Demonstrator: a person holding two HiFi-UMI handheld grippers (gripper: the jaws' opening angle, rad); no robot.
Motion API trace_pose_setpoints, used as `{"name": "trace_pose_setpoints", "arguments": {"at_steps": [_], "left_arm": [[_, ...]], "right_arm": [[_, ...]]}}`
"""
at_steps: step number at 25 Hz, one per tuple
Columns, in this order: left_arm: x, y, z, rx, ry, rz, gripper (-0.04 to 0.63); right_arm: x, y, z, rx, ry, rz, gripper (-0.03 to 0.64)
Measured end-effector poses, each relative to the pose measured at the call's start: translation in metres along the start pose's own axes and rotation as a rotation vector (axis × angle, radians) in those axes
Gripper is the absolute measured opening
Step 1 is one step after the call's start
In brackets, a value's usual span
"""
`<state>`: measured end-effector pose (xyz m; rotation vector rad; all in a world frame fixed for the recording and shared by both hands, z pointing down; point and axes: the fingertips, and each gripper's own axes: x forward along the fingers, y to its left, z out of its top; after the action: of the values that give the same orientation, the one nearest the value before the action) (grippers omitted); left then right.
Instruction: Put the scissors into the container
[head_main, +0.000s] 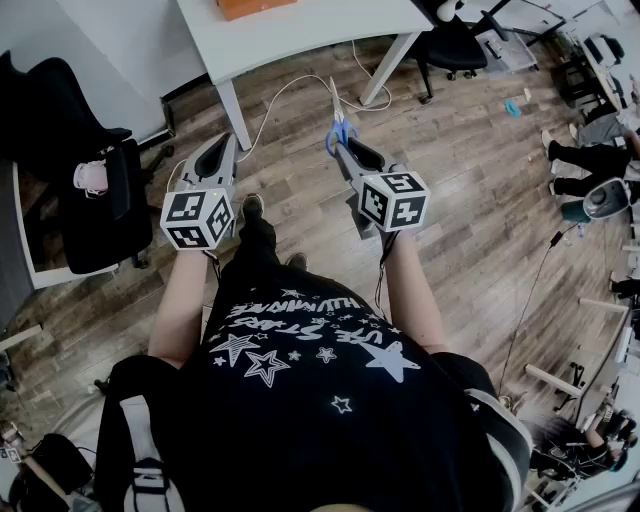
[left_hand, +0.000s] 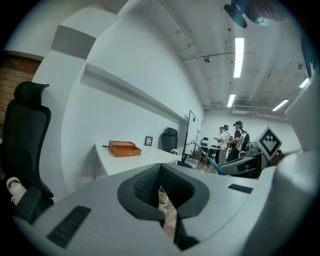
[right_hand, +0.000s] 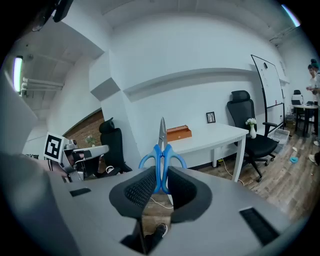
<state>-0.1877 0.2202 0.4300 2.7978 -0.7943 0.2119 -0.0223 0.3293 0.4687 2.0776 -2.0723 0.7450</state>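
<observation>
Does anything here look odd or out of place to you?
Only mildly: the scissors are pinched by their blue handles in the right tool, blades pointing outward, in mid-air away from the table. A white cable trails loose across the floor.

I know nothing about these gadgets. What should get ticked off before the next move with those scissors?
1. Scissors held firmly: ok, the right gripper has its jaws closed on the blue handles.
2. Blades together and pointing away from the person: ok.
3. Left gripper free to help: ok, jaws together with nothing between them.
4. Orange container in sight on the white table: ok.
5. Container open to take the scissors: cannot tell.
</observation>
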Motion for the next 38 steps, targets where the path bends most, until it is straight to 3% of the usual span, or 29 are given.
{"name": "trace_pose_setpoints", "arguments": {"at_steps": [15, 21, 28, 38], "left_arm": [[-0.010, -0.011, -0.009, 0.028, 0.028, 0.012, 0.018], [-0.004, 0.011, -0.011, 0.010, 0.037, 0.037, 0.018], [0.047, 0.035, -0.006, 0.000, 0.057, 0.022, 0.018], [0.147, 0.104, 0.027, 0.007, 0.043, 0.021, 0.018]], "right_arm": [[-0.011, -0.001, -0.009, 0.018, 0.000, 0.010, 0.097], [0.007, -0.003, -0.010, 0.028, 0.005, 0.011, 0.097], [0.038, -0.034, 0.007, 0.056, 0.018, -0.017, 0.097], [0.145, -0.077, 0.069, 0.011, 0.034, -0.010, 0.097]]}}
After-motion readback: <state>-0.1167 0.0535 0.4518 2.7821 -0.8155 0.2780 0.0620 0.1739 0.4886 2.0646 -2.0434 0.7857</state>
